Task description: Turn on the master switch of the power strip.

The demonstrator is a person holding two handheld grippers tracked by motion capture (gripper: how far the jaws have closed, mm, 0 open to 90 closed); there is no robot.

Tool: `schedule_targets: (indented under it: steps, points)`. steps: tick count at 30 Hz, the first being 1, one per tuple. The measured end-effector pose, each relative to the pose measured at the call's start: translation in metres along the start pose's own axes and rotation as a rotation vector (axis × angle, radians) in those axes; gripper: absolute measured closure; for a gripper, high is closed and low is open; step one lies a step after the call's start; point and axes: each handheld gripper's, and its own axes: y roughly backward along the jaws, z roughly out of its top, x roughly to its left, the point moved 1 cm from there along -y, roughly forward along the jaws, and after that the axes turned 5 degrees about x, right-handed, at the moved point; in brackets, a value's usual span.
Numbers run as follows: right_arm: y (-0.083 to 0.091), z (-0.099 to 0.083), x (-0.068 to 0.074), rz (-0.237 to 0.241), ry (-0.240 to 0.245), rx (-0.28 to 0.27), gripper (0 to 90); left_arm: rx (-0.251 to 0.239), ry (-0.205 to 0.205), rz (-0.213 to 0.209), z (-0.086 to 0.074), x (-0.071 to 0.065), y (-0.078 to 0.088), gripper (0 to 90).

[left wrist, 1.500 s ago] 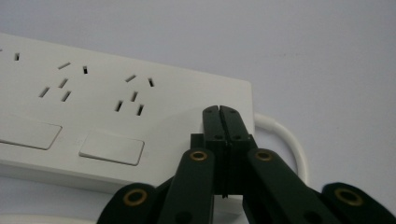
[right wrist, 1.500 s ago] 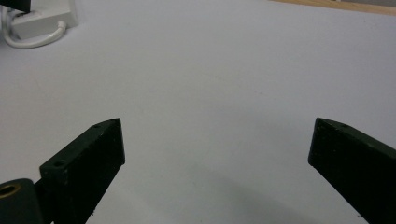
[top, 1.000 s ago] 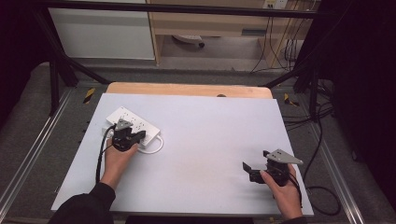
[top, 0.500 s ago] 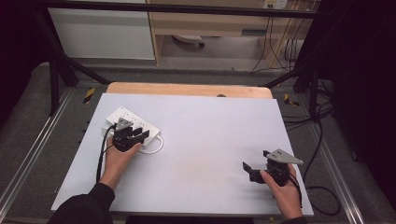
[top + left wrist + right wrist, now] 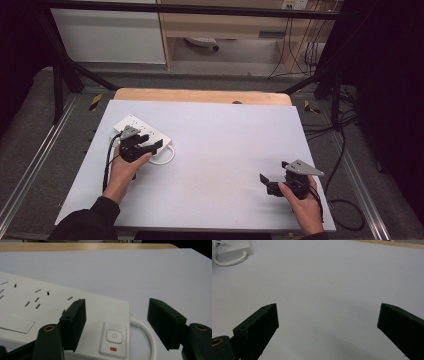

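The left gripper point(image 5: 116, 322) hovered with its jaws spread wide over the switch end of the white power strip point(image 5: 50, 307), nothing pinched between them; the jaws had just been opening. One jaw stood above the strip's top face beside the sockets, the other off the strip's edge above the looped white cord point(image 5: 146, 336), so that the power button point(image 5: 114, 336) with its small red indicator lay between and just ahead of them. Whether either jaw touched the strip could not be told. The step in hand appeared to be working the switch; done well, it would call for the jaws to be brought together and lowered squarely on the button, keeping clear of the cord. In the high view the strip point(image 5: 137, 129) lay at the far left of the grey table point(image 5: 225, 150), under the left gripper point(image 5: 145, 146). The right gripper point(image 5: 270, 183) rested well apart at the near right, jaws spread, empty.
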Motion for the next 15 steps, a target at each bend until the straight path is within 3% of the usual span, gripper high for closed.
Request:
schedule_targets:
  steps: [9, 15]
  points:
    - [0.0000, 0.0000, 0.0000, -0.001, 0.001, 0.000, 3.9, 0.005, 0.001, 0.003, 0.0004, -0.0014, -0.0018, 10.5]
    - [-0.0003, -0.0003, -0.0002, 0.000, -0.001, 0.002, 3.9, 0.005, 0.010, 0.004, 0.0006, -0.0011, -0.0011, 9.7]
